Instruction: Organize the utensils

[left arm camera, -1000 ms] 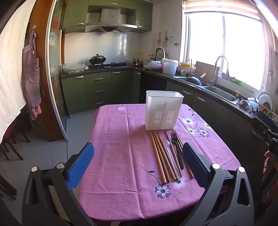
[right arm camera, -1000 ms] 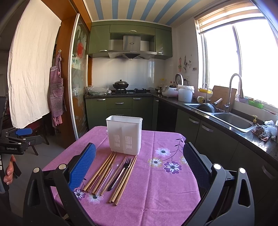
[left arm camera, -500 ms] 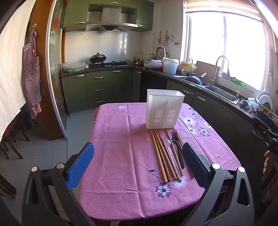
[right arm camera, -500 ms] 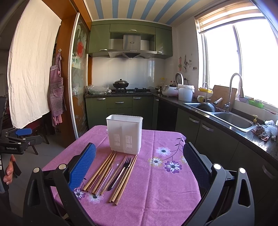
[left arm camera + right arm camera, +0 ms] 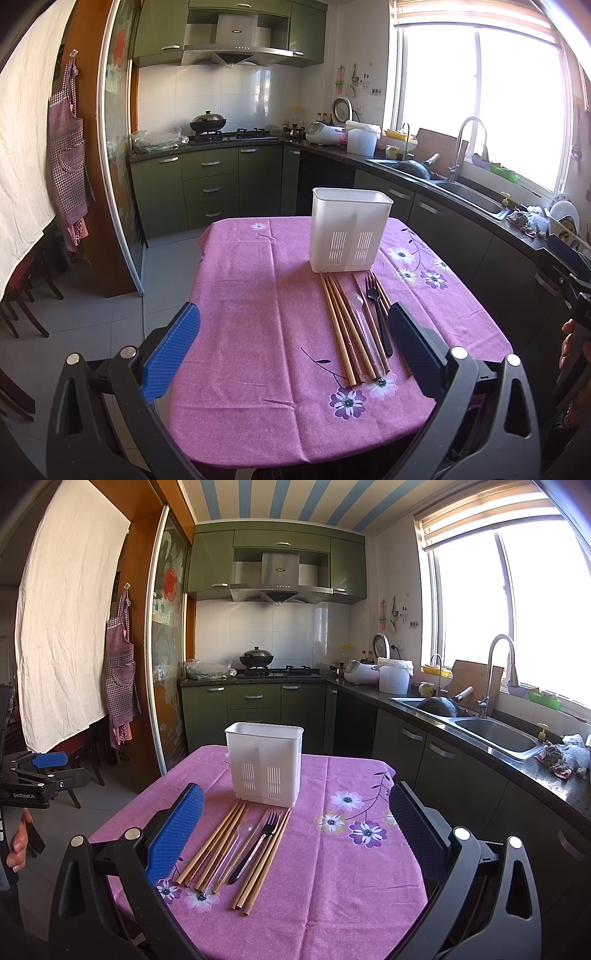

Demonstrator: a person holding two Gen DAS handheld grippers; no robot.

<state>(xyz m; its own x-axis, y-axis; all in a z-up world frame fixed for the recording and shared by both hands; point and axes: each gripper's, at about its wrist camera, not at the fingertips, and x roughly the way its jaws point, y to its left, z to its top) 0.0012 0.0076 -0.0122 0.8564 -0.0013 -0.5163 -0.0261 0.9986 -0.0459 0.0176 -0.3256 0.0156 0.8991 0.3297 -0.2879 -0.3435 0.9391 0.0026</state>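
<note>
A white slotted utensil holder point(image 5: 349, 230) point(image 5: 264, 763) stands upright on the pink flowered tablecloth point(image 5: 258, 314) point(image 5: 351, 878). In front of it lie several wooden chopsticks point(image 5: 341, 326) point(image 5: 212, 845), a clear plastic spoon point(image 5: 360, 314) point(image 5: 236, 843) and a black fork point(image 5: 376, 314) point(image 5: 258, 843), side by side. My left gripper point(image 5: 293, 349) is open and empty, held above the table's near edge. My right gripper point(image 5: 295, 834) is open and empty, above the near right side of the table, with the utensils ahead between its fingers.
Green kitchen cabinets point(image 5: 210, 184), a stove with a pot point(image 5: 208, 122) and a counter with a sink point(image 5: 495, 733) run behind and to the right of the table. A sliding glass door point(image 5: 118, 147) and an apron point(image 5: 68, 147) are on the left.
The left wrist view has tilted up very slightly. Nothing on the table has moved and both grippers stay open.
</note>
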